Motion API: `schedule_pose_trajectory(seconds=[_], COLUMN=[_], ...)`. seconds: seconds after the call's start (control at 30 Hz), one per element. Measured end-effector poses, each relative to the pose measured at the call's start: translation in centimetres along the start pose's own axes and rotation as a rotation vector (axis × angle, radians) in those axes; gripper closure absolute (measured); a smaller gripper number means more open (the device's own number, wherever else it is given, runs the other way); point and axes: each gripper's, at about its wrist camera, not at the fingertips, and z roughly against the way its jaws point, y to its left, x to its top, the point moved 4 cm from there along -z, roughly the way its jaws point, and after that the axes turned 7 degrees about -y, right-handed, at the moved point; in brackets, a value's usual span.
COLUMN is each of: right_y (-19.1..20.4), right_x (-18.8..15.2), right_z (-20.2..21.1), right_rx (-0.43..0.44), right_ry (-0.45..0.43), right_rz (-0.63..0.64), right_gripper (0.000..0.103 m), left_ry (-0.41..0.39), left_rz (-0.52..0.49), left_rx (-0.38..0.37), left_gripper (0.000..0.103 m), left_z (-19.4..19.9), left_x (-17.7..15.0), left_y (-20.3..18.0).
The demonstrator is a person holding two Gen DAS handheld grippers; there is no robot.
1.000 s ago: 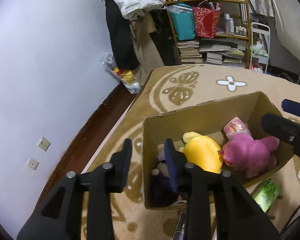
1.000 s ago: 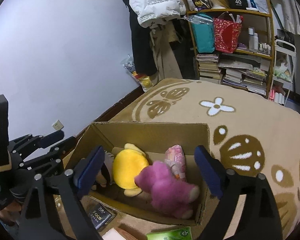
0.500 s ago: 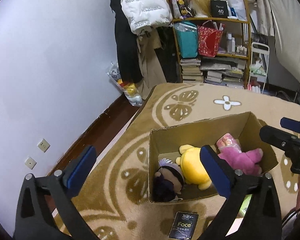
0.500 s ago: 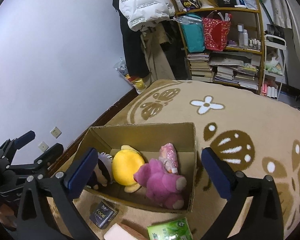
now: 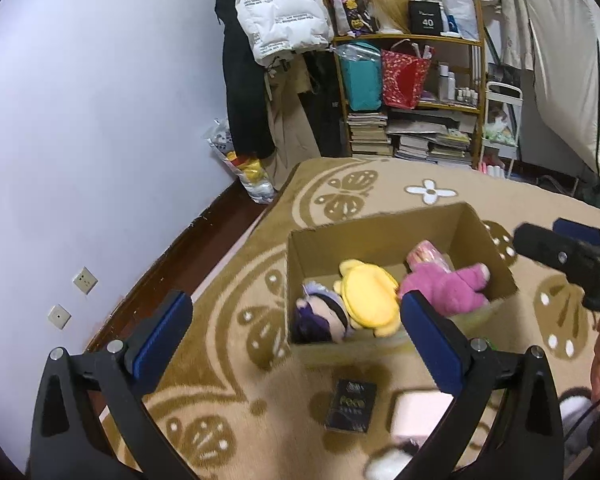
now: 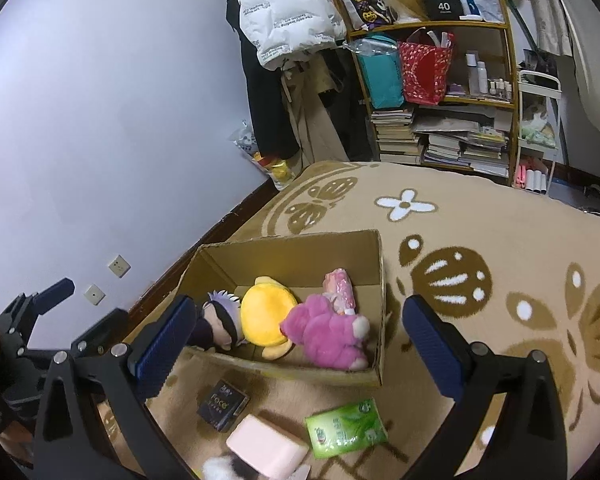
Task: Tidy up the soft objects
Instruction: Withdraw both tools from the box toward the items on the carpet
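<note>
An open cardboard box (image 5: 384, 228) (image 6: 312, 246) sits on the patterned rug. Inside lie a dark-haired doll (image 5: 320, 316) (image 6: 216, 320), a yellow plush (image 5: 370, 296) (image 6: 266, 310), a pink plush (image 5: 448, 286) (image 6: 324, 330) and a pink wrapped packet (image 5: 426, 250) (image 6: 340, 284). My left gripper (image 5: 296, 344) hangs open above the box's near left side, empty. My right gripper (image 6: 300, 350) is open too, over the box's near edge, holding nothing. In front of the box lie a black packet (image 5: 350, 404) (image 6: 222, 398), a pale pink block (image 6: 266, 450) and a green tissue pack (image 6: 346, 426).
A white and black fluffy thing (image 6: 228, 466) shows at the bottom edge. The lilac wall (image 5: 80, 140) with sockets runs along the left. A cluttered shelf (image 5: 416, 92) with books and bags, hung coats (image 5: 256, 64) and a plastic bag stand beyond the rug.
My left gripper opened wide from nearly shut. Both grippers pulled back and up from the box, so the packets on the rug in front of it came into view.
</note>
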Motion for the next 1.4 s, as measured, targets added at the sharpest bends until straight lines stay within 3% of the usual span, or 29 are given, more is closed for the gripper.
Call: schedule_pose_trajectory(seconds=[0.4,0.73,1.0,1.13,1.4], right_y=[0.8,1.6,0.8,0.3,0.5], right_x=[-1.7,-5.5,-8.1,-9.5,-12.6], right_z=[3.4,3.2,1.8,0.5,-1.9], right_rx=[-0.002,0.014,0.005,0.01,0.054], right_ry=[0.014,0.11,0.197,0.245,0.369], right_rz=[0.002,-0.007,-0.056,-0.08,-0.112], right_gripper=[0.0,0.0,0.001,0.005,0.027], left_ry=[0.068,0.182,0.26,0.318,0.403], left_rz=[0.046,0.136,0.105,0.081,0.046], left_rx=[-0.041,-0.082,-0.096,-0.119,-0.177], left_gripper=[0.0,0.0,0.0,0.0,0.0], left_z=[4.0,3.1,1.7,0.7,-0.5], left_x=[-4.0,-7.8,-10.0,-11.1,-12.7], left_y=[-0.6,0.0,-1.3,-1.9,-3.5])
